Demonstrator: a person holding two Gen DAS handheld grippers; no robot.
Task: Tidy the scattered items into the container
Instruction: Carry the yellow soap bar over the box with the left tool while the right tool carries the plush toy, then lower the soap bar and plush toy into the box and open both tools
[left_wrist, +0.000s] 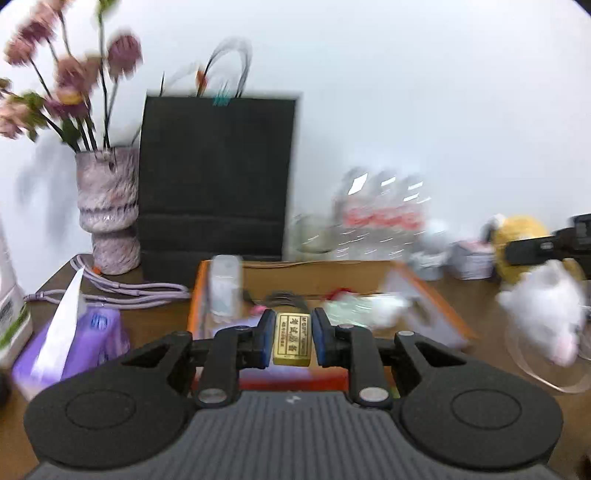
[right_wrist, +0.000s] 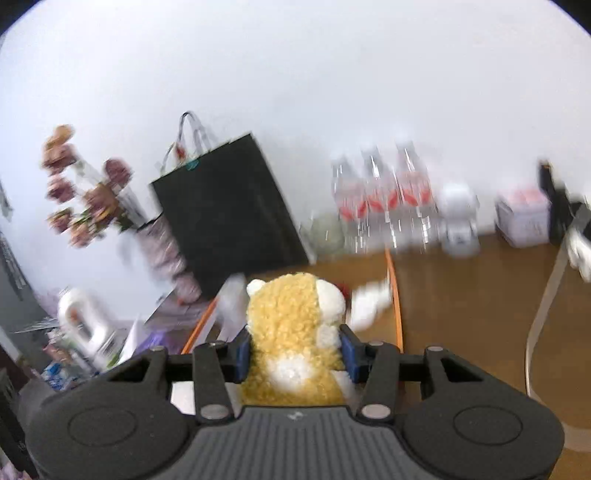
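A brown wooden bench (left_wrist: 476, 302) set against a plain white wall carries everything here, and both views are smeared with blur. Nearest in the left wrist view, the left claw (left_wrist: 292, 338) is nearly closed, its blue pads pressed on the two long sides of a small gold block with printed characters (left_wrist: 292, 339), held above the near edge of the orange-rimmed cardboard box (left_wrist: 436, 291). Inside that box lie a pale translucent bottle (left_wrist: 225, 288) by its left wall and a jumble of small items too blurred to name. In the right wrist view the right claw (right_wrist: 295, 350) stands about half open and grips a yellow and white plush toy (right_wrist: 291, 332) by its flanks, with the box's orange rim showing behind it. Left of the box sit a purple tissue pack (left_wrist: 74, 339) and a coiled lilac cable (left_wrist: 122, 291). To the right of the box the bench is mostly bare wood. Along the far edge, against the wall, stand a mottled vase of pink flowers (left_wrist: 107, 210), a black paper bag (left_wrist: 216, 184) just behind the box, a row of clear water bottles with red labels (right_wrist: 384, 199), and a small white box (right_wrist: 522, 221).
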